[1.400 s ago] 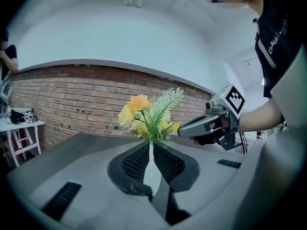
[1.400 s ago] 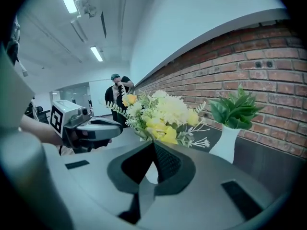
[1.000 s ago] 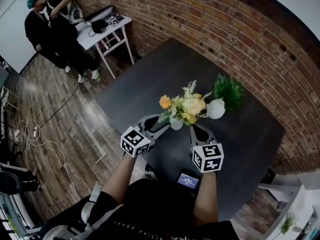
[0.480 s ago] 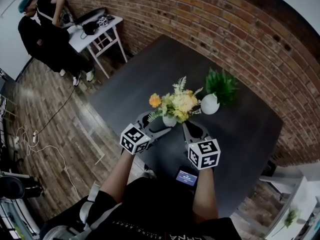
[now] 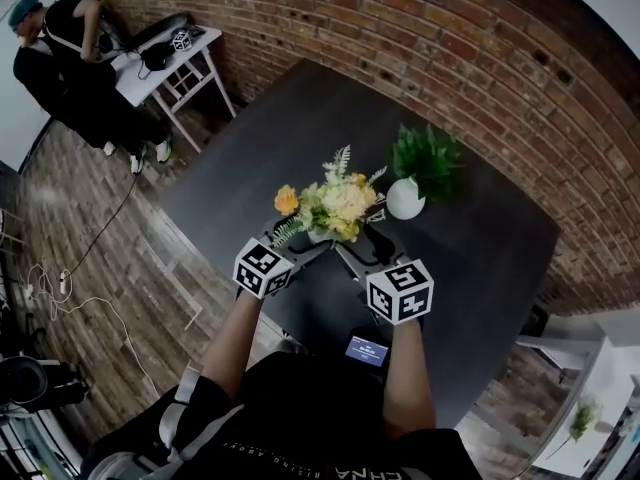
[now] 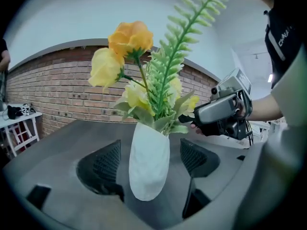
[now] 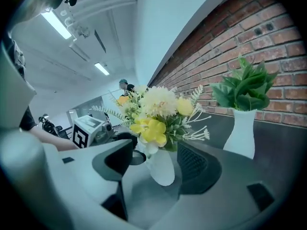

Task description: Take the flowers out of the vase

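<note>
A small white vase [image 6: 149,159] stands on the dark table [image 5: 480,258] with a bunch of yellow and orange flowers [image 5: 325,206] and a fern sprig in it. My left gripper [image 6: 151,163] is open around the vase's belly, a gap showing on each side; its jaws have just been opening. From the other side my right gripper [image 7: 158,164] also stands open around the vase [image 7: 160,169], below the flowers [image 7: 158,114], and its jaws too have just been opening. Neither one holds anything. The head view shows both grippers [image 5: 305,248] [image 5: 358,250] meeting under the bouquet.
A second white vase [image 5: 405,199] with a green plant [image 5: 427,158] stands just right of the bouquet, near the brick wall. A small screen [image 5: 366,349] sits at my waist. A person [image 5: 60,58] stands by a white side table [image 5: 165,58] at far left.
The right gripper's jaws have spread apart below the flowers. The left gripper has dropped lower beside the vase. The vase and bouquet stay on the table.
</note>
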Demonstrator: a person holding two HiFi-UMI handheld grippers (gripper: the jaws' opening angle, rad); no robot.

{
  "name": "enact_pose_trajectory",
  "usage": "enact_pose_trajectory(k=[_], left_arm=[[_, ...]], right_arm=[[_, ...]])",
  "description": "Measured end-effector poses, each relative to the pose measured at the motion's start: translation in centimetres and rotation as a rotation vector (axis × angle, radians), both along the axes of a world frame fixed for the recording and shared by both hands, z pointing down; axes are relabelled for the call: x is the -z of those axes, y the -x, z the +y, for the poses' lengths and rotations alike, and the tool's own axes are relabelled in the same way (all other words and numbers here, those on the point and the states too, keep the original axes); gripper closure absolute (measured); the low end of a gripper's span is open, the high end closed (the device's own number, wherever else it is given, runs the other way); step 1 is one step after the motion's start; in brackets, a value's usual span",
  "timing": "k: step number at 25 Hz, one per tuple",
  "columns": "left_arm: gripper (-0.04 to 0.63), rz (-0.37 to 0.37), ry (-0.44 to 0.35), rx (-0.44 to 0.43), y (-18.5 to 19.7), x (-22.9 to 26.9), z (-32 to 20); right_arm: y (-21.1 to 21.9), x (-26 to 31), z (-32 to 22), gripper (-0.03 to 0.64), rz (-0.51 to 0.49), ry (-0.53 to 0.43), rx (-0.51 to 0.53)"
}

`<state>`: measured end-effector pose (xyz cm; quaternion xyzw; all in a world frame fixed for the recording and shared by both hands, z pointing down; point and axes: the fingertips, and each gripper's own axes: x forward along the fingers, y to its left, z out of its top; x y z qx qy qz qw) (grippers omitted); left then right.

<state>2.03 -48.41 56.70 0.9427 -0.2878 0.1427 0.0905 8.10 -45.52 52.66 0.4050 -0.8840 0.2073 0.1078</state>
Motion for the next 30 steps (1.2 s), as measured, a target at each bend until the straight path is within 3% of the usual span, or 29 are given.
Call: enact_pose_trajectory(k=[8, 12, 14, 22, 30], left_arm=[[0.229, -0.016, -0.003, -0.043, -1.6, -1.2, -1.0], [0.233, -0.057, -0.026, -0.038, -2.1, -1.9, -1.4], [0.273, -0.06, -0.029, -0.022, -1.8, -2.6, -1.7], [0.275, -0.052, -0.024, -0.021, -1.9, -2.1, -1.6], [0.275, -0.077, -0.037, -0.022, -2.0, -2.3, -1.5]], right_arm=[[1.7, -2.5, -1.9, 0.337, -0.031, 0.087, 0.02], [2.6, -2.0, -3.1, 0.337, -0.031, 0.054, 0.017], [2.9, -1.9, -3.8, 0.337, -0.027, 0.043, 0.015], [4.8, -2.9, -3.1, 0.337, -0.012, 0.057, 0.106], [5.6, -2.1, -4.3, 0.339, -0.009, 0.013, 0.079]])
